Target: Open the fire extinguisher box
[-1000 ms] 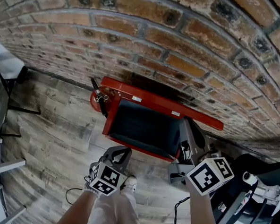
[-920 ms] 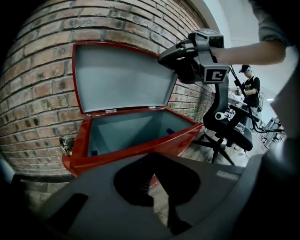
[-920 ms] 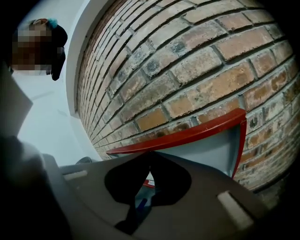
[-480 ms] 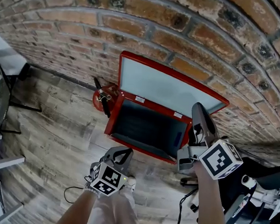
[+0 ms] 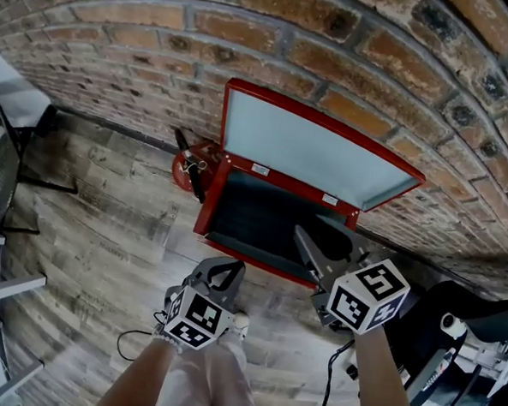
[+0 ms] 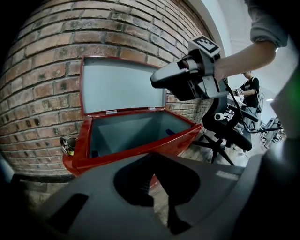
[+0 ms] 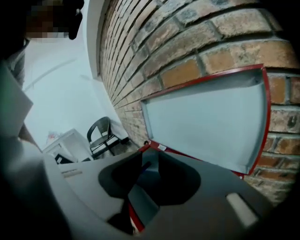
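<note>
Head view: box (image 5: 207, 205) stands open at the brick wall, long side along it, lid (image 5: 308, 154) upright. Right hand-held gripper (image 5: 302, 237), the nearer, hangs over the box's right front corner; its jaws have just been opening and hold nothing. Left hand-held gripper (image 5: 224, 270) sits pressed together in front of the box.

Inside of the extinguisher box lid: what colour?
The lid is pale grey inside with a red rim; head view shows it best.

Head view looks steeply down; gripper views, seemingly low, share the box (image 5: 258, 211).
</note>
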A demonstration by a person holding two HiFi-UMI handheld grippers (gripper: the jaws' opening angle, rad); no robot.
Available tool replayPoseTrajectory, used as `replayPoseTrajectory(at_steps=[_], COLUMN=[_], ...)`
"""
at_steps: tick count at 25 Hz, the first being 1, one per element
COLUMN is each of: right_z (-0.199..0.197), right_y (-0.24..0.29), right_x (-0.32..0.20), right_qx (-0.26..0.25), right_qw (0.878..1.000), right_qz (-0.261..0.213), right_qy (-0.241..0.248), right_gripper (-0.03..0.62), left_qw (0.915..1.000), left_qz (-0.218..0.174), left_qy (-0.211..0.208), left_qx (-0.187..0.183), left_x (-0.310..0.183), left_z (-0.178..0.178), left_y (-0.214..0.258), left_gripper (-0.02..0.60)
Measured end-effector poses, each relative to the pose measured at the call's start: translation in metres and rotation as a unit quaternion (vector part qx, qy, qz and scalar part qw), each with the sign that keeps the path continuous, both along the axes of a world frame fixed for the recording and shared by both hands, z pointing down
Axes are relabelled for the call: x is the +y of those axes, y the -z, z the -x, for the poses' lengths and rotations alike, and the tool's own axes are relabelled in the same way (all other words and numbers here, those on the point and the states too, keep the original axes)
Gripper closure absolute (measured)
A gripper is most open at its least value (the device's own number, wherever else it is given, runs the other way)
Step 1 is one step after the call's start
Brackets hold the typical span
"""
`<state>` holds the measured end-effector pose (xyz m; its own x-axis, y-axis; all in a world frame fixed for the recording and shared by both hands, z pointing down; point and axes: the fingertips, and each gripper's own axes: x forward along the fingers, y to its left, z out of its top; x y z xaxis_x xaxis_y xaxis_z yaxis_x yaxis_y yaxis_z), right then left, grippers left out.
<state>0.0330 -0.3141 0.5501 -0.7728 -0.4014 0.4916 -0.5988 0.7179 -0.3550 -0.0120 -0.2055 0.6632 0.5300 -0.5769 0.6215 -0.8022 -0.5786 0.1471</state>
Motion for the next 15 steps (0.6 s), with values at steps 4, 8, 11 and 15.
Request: replayPoseTrajectory(at_steps=[4,8,11,15], right_z=[0.016,0.02,0.018,0.017], right_y=[-0.033,-0.058,-0.073,-0.087], right_x=[0.038,0.068,0.081,0.095], right_qx=[0.052,0.077,0.084,0.096], right_qw=[0.991,0.977,0.969,0.956], right_qz=[0.012,0.047,0.081,0.113], right_qy=[0.119,0.194,0.22,0.255], right_gripper=[0.47,0.459,0.465,0.482], left_qw=[1.0,1.0,1.0,1.0], left_qz=[-0.002,-0.002,-0.001,-0.001], left_qy=[-0.001,-0.002,-0.001,0.0], left_qx=[0.001,0.002,0.003,0.004], left_x=[0.0,0.002,0.004,0.006], left_z=[0.002,0.004,0.005,0.007], left_y=[0.0,0.0,-0.001,-0.002], left_gripper=[0.583,0.583,0.583,0.583])
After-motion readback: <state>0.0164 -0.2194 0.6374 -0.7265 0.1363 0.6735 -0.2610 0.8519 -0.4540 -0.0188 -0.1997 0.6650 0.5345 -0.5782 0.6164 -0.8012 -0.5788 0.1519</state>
